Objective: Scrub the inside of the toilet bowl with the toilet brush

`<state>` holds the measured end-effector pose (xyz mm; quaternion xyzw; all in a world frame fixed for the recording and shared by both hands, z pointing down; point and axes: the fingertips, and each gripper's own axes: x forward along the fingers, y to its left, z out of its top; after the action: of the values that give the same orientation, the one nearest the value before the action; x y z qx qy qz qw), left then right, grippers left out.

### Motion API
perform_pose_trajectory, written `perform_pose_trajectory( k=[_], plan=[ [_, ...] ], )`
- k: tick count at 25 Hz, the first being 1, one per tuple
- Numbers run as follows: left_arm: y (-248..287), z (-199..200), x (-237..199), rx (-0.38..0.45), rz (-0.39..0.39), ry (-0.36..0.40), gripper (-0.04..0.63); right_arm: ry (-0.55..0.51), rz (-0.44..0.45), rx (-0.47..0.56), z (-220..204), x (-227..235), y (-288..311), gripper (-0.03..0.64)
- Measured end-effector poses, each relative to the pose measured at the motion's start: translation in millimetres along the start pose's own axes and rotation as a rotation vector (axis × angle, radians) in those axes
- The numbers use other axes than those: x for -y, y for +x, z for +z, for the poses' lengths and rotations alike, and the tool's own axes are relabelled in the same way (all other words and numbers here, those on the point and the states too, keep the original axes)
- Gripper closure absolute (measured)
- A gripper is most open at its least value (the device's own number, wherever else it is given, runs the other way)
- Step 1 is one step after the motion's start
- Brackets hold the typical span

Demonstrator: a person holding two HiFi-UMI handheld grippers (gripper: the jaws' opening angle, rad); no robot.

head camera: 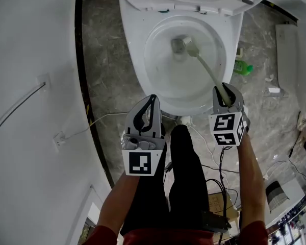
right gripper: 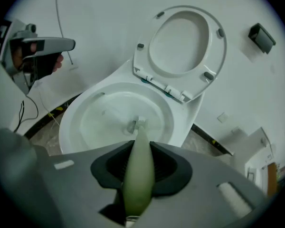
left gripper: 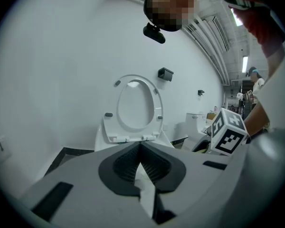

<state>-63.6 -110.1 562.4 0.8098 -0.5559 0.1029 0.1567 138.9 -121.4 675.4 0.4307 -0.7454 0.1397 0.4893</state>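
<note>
Scrubbing stage, brush head down by the bowl's outlet.
Your right gripper (head camera: 225, 92) is clenched on the handle top of the pale green plastic toilet brush (head camera: 204, 65), probably for reach: its bristle head (head camera: 185, 46) sits deep inside the white ceramic toilet bowl (head camera: 143, 70). Your left gripper (head camera: 153, 100) is pinched closed on nothing and held beside the rim, likely clear of the stroke. The white seat (head camera: 168, 4) is up.

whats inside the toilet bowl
The toilet brush: its head rests at the bowl's bottom, its handle clamped in the right hand-held gripper. Whatever lies under the head is covered.
</note>
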Motion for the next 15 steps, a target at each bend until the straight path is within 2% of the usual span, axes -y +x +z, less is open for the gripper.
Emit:
perform_pose_trajectory(
  k=[2, 7, 9, 12, 15],
  plan=[
    [-1.4, -1.4, 1.9, -0.004, -0.005, 0.002, 0.591, 0.137, 0.037, -0.029, 1.4, -4.3, 4.3, 0.509],
    [-4.4, -4.2, 3.5, -0.018, -0.013, 0.000, 0.591, 0.656, 0.063, -0.108, -0.9, 3.9, -2.7, 0.509],
    [-4.1, -2.7, 3.1, -0.015, -0.010, -0.003, 0.591, 0.825, 0.067, -0.121, -2.8, 10.4, 3.9, 0.509],
    [-1.9, 2.0, 2.5, 0.001, -0.011, -0.004, 0.591, 0.972, 0.070, -0.130, 0.4, 18.8, 22.5, 0.509],
    [-2.9, -0.8, -1.1, -0.013, -0.013, 0.004, 0.591, 1.007, 0.062, -0.161, 1.5, 17.5, 47.5, 0.509]
  ],
)
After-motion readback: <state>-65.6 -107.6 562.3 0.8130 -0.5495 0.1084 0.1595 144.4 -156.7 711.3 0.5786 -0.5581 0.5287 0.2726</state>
